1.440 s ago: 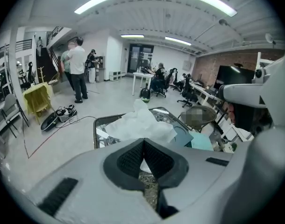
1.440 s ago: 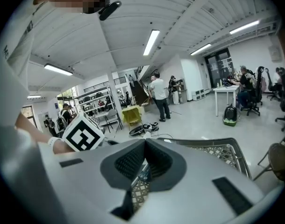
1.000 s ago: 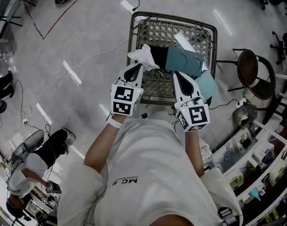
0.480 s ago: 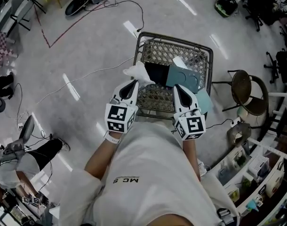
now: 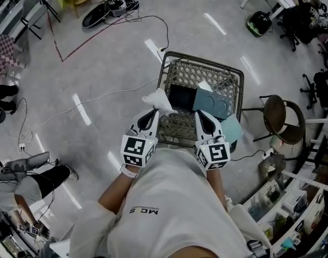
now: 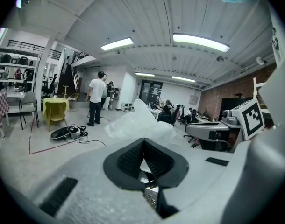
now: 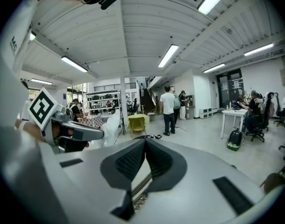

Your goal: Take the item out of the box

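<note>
A metal-framed wicker basket (image 5: 201,64) stands on the floor in front of me. In it lies a teal box (image 5: 211,102) with a dark item (image 5: 181,97) beside it. A teal flap (image 5: 232,128) hangs over the basket's near right corner. My left gripper (image 5: 153,110) is over the basket's near left corner, shut on a crumpled white wrapper (image 5: 157,99). In the left gripper view the wrapper (image 6: 138,124) sticks out past the closed tips of the left gripper (image 6: 143,140). My right gripper (image 5: 198,113) is shut near the box's near edge; the right gripper (image 7: 145,140) shows nothing between its tips.
A round dark stool (image 5: 282,106) stands right of the basket. Cables (image 5: 99,98) run over the floor on the left. A person (image 5: 29,181) crouches at the lower left. Shelves with boxes (image 5: 293,198) line the lower right. People (image 7: 170,108) stand farther off.
The basket sits farther from me in the view and both grippers have drawn back towards my body. The white wrapper has stayed in the left gripper. The person at the lower left has shifted.
</note>
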Demonstrator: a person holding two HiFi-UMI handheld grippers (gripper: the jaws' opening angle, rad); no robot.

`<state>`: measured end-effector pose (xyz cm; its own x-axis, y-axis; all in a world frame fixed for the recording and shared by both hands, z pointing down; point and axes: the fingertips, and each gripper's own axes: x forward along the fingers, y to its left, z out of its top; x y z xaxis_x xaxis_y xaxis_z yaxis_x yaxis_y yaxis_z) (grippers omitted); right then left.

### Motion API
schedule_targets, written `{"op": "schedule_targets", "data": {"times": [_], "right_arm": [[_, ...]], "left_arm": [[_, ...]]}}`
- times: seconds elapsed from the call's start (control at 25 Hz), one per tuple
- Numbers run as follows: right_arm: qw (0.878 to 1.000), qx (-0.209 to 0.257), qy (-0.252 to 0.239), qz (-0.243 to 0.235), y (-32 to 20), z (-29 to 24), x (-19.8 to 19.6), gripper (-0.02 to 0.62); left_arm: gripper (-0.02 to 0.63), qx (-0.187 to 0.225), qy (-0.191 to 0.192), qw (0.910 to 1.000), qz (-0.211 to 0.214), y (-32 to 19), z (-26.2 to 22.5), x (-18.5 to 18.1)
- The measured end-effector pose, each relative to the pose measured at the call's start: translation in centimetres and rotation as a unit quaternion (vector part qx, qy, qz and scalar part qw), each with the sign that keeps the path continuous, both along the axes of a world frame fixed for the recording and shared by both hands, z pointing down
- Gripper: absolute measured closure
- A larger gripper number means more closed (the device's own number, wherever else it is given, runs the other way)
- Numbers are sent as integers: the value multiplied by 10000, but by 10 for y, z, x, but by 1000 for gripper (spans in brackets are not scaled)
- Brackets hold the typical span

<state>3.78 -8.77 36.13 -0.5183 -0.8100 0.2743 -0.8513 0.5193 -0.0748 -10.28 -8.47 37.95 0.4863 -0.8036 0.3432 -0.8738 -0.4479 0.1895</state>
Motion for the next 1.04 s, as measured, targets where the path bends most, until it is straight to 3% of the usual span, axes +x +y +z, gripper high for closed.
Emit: {"op": "schedule_targets", "data": {"times": [0.36, 1.04], "right_arm": [[10000, 63, -5, -55, 7, -3, -18, 580], [9999, 148, -67, -9, 6, -13, -16, 580]], "left_arm": [[581, 1, 22, 10000, -14, 2, -1, -11], [581, 35, 12, 9999, 144, 9, -4, -1]]}}
